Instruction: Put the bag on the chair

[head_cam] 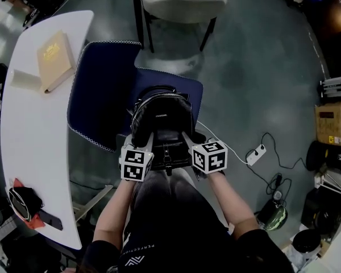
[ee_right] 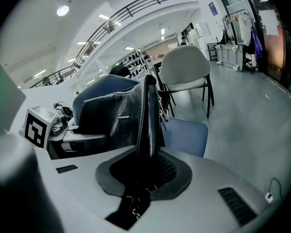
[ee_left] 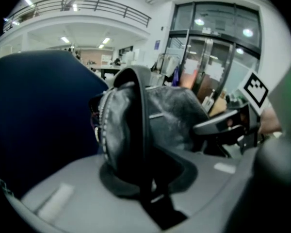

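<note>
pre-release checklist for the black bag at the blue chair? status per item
1. Jaws of left gripper shut on a strap of the bag: ok.
2. Jaws of right gripper shut on a strap: ok.
3. Bag positioned over the chair seat: ok.
4. Bag bottom resting on the seat: cannot tell.
5. Bag upright, handle on top: ok.

Glossy black leather-look bag [head_cam: 162, 114] — matt navy cloth chair [head_cam: 99, 90] — smooth white table [head_cam: 40, 144].
</note>
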